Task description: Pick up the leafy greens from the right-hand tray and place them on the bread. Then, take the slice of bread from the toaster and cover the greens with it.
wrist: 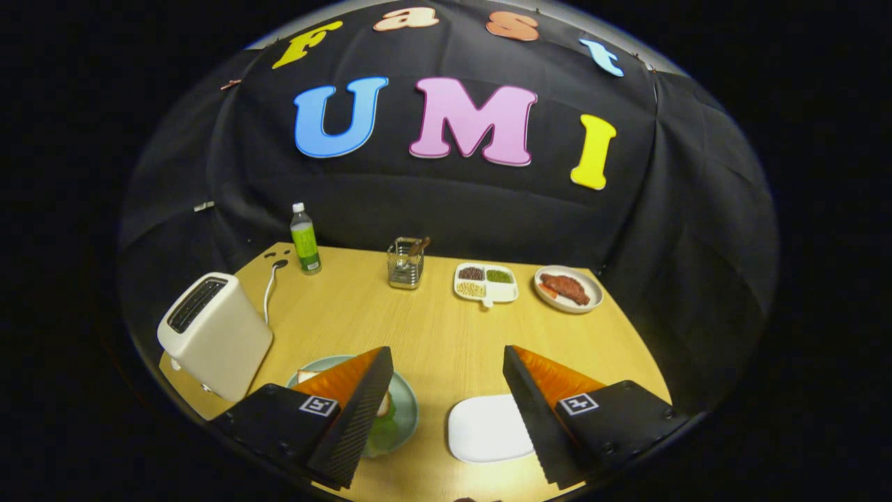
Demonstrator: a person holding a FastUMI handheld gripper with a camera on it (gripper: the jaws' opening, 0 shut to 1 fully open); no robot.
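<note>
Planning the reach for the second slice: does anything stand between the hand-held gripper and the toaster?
Nothing visible does. The hand-held gripper hangs open, its left finger over the green plate. The toaster stands right beside that plate, just beyond the finger. The bottle and the cutlery holder stand farther back, off that path.

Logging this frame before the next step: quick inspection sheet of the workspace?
Surface: wooden table, no spills seen.
Job's things: toaster at the near left; green plate with greens and a bit of bread showing, mostly hidden behind one finger; white tray bare where visible.
Clutter: green bottle, wire holder, divided dish, plate of meat, all along the far edge.
Grippers: gripper open, holding nothing, above the near edge.
Cables: white cord behind the toaster.
Surroundings: black cloth wall.
</note>
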